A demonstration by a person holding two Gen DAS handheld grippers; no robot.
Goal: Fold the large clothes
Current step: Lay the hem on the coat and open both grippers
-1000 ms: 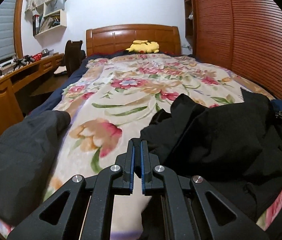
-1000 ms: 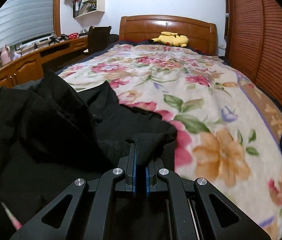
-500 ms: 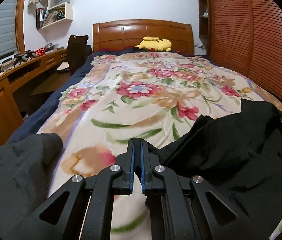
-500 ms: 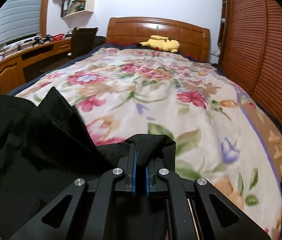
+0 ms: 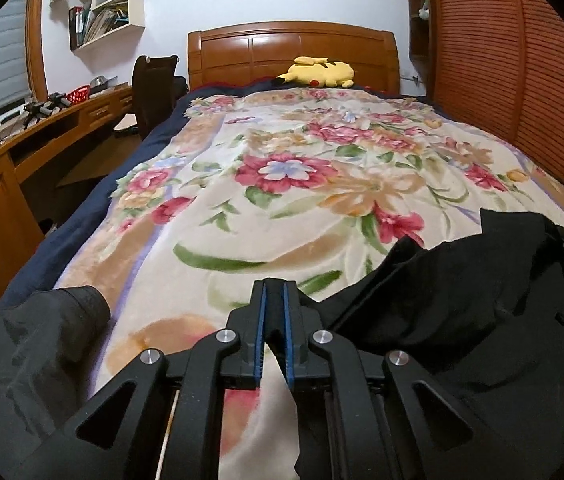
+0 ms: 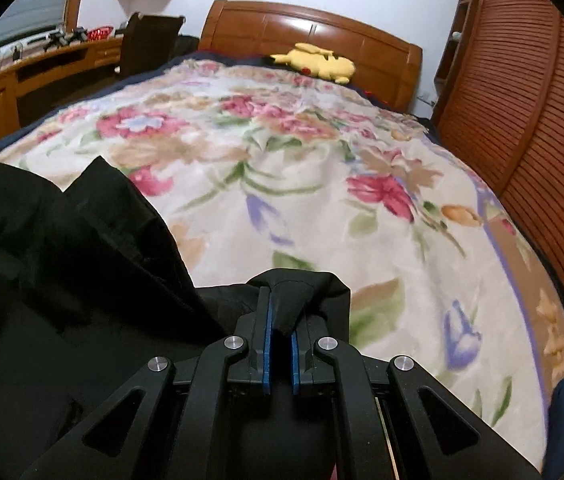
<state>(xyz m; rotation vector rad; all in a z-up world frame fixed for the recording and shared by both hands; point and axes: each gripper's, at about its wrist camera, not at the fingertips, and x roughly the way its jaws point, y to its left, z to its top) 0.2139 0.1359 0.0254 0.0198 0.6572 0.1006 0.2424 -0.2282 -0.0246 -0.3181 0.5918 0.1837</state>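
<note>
**At the foot of the bed: one black garment, held at two points**

On the bed's left edge, near the foot: a grey garment [image 5: 22,360], rumpled, apart from the work and touched by neither tool.

Left hand-held gripper [image 5: 274,320]: its blue pads stand a narrow gap apart and the jaws are opening slightly. The floral blanket [image 5: 302,200] shows pale through the gap, and no cloth is visible between the pads. The black fabric edge lies just beside the right finger; whether it is caught there cannot be told.

Black garment [image 5: 462,300]: large, heaped across the foot of the bed toward its right edge, one stiff fold standing up.

Right hand-held gripper [image 6: 280,322]: clamped on a bunched corner of the black garment, which wraps over both fingertips.

Far end, at the headboard [image 6: 310,32]: a yellow plush toy [image 6: 316,64], well clear of the work.

Handling note, as judgement: the step appears to be spreading the garment flat before the first fold. Re-seat the left grip on a true corner. Draw both hands apart toward the bed's side edges until the cloth is taut. Lay it down on the open blanket, keeping clear of the grey garment.
</note>
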